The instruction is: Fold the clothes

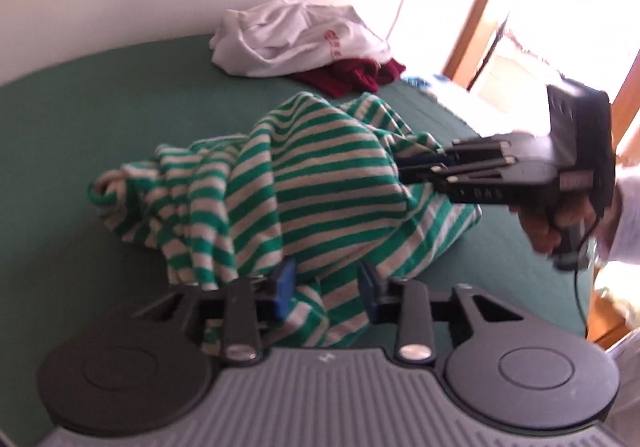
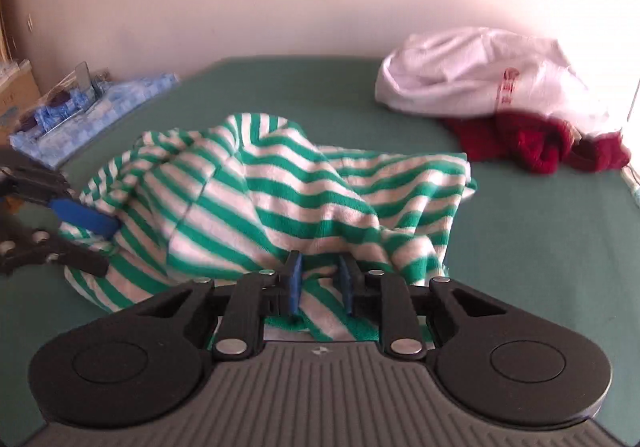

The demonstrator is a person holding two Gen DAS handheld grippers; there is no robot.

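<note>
A green-and-white striped garment [image 1: 312, 183] [image 2: 280, 191] lies bunched in a heap on the green bed sheet [image 1: 120, 107] [image 2: 540, 247]. My left gripper [image 1: 327, 287] [image 2: 110, 247] sits at the heap's near edge, its blue pads apart with a fold of the stripes lying loosely between them. My right gripper [image 2: 320, 283] [image 1: 408, 167] is at the other side of the heap; its pads are a little apart too, with striped cloth between them and no visible pinch. A person's hand [image 1: 548, 223] holds the right gripper's handle.
A crumpled white garment [image 1: 288, 39] [image 2: 460, 79] lies on a dark red one [image 1: 352, 77] [image 2: 532, 143] at the back of the bed by the wall. A blue patterned cloth with small items [image 2: 100, 107] lies off the bed's far left. A bright wood-framed window [image 1: 480, 7] is at the right.
</note>
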